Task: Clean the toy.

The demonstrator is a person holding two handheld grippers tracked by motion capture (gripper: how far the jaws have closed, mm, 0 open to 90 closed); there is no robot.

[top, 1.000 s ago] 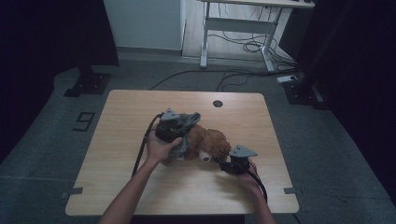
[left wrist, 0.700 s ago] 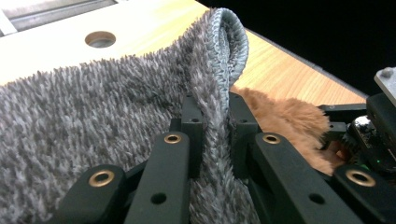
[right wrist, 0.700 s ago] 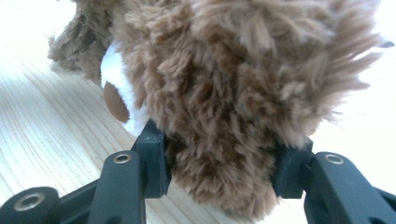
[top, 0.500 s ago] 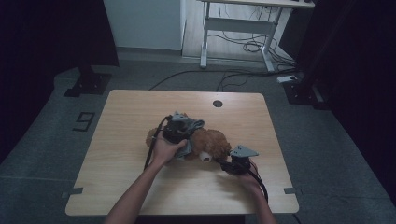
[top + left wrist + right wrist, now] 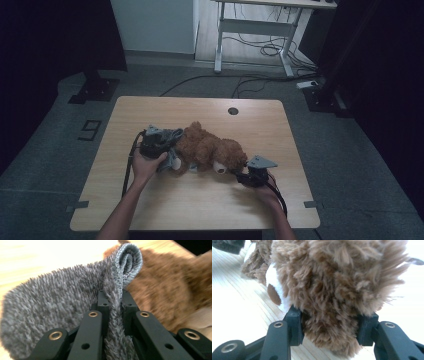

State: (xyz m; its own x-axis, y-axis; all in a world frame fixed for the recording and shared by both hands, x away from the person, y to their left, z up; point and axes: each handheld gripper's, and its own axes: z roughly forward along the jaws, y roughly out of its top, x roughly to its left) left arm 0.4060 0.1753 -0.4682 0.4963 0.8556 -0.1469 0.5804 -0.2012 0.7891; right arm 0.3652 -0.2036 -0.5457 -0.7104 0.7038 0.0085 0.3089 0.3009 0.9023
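A brown plush bear (image 5: 210, 149) lies on its side near the middle of the wooden table (image 5: 250, 120), its head toward the right gripper (image 5: 246, 176). From the high view the left gripper (image 5: 159, 146) sits at the bear's other end with a grey fuzzy cloth (image 5: 172, 159) bunched under the left hand (image 5: 146, 166) — how the jaws stand is hard to read from up there.

The left gripper view settles it: the 2 black jaws are pressed nearly together on a fold of the grey cloth (image 5: 62, 305), whose ribbed edge curls up above the tips, with the bear's brown fur (image 5: 170, 287) blurred just behind.

The right gripper view shows what the high view hides — the jaws stand partly apart and clamp a thick tuft of the bear (image 5: 337, 290), pads sunk into the fur on both sides, just above the table (image 5: 242, 305). A white muzzle with a brown patch shows to the left.
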